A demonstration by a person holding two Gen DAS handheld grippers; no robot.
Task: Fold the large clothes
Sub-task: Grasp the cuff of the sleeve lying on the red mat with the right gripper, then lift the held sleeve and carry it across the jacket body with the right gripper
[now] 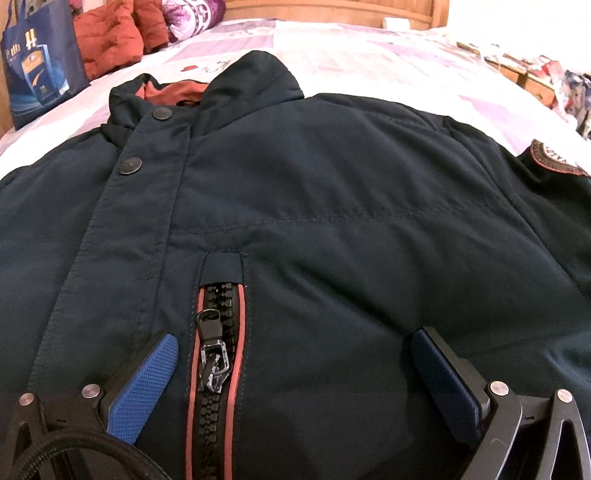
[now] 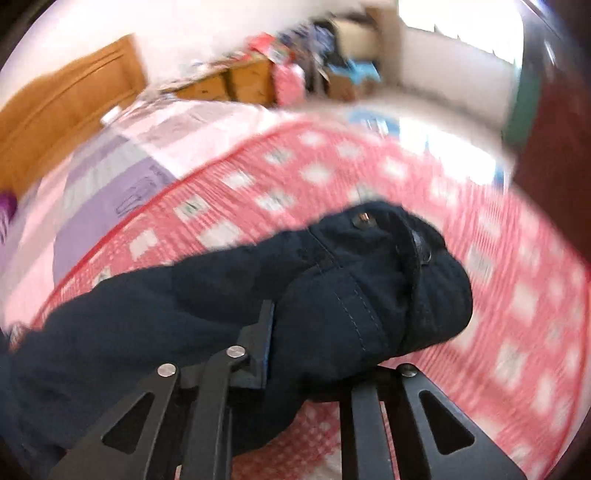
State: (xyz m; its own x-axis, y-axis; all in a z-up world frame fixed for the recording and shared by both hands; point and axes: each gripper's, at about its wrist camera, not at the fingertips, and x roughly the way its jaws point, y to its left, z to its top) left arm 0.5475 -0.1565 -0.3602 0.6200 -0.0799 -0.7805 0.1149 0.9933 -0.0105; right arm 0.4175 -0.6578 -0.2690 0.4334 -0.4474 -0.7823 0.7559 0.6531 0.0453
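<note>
1. A dark navy jacket (image 1: 332,192) lies spread front-up on the bed (image 1: 369,55), its collar toward the wooden headboard (image 1: 332,7) and its body covering most of the near part of the mattress.
2. The left gripper (image 1: 295,373) hangs just over the chest of the jacket with its jaws spread wide and released; its blue pads (image 1: 144,387) stand on either side of a chest zipper (image 1: 214,369) trimmed in red, and nothing is pinched between them.
3. Two metal snaps (image 1: 130,165) sit on the front placket, and a round patch (image 1: 554,160) shows on the sleeve toward the right edge of the bed.
4. The right gripper (image 2: 303,362) is clenched on a sleeve (image 2: 332,280) of the jacket near its cuff; the dark cloth bunches between the jaws and hides the far finger.
5. Under that sleeve lies a red and white checked blanket (image 2: 480,258), blurred in the right wrist view, over the lilac and white bed sheet (image 2: 110,184).
6. At the far left corner of the bed rest a blue shopping bag (image 1: 37,66) and an orange quilted garment (image 1: 110,40).
</note>
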